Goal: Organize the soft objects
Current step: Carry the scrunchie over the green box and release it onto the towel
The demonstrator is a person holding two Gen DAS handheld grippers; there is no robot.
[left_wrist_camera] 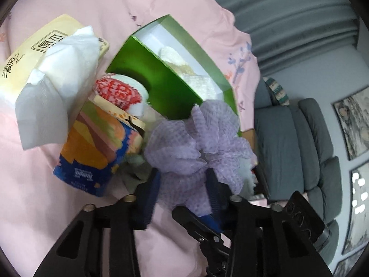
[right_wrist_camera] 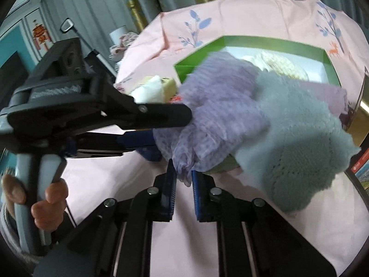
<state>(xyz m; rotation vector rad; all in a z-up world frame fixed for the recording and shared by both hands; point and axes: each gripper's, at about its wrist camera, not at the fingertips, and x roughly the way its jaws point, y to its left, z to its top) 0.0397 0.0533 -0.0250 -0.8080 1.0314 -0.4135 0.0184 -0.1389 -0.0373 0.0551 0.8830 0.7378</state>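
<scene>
A purple mesh bath pouf (left_wrist_camera: 196, 143) is held between the two blue fingers of my left gripper (left_wrist_camera: 183, 180), just in front of a green box (left_wrist_camera: 147, 69) with white inside and cream knitted cloths in it. In the right wrist view the pouf (right_wrist_camera: 207, 113) hangs before the box (right_wrist_camera: 272, 42), with the left gripper's fingers (right_wrist_camera: 161, 115) clamped on it from the left. My right gripper (right_wrist_camera: 183, 177) pinches the pouf's lower edge. A grey-green knitted cloth (right_wrist_camera: 297, 147) lies to its right.
A pink sheet (left_wrist_camera: 46, 207) covers the surface. Left of the box are a yellow tissue pack (left_wrist_camera: 46, 53) with a tissue sticking out, a blue and orange tissue pack (left_wrist_camera: 92, 152) and a red and white roll (left_wrist_camera: 120, 92). A grey sofa (left_wrist_camera: 288, 152) stands to the right.
</scene>
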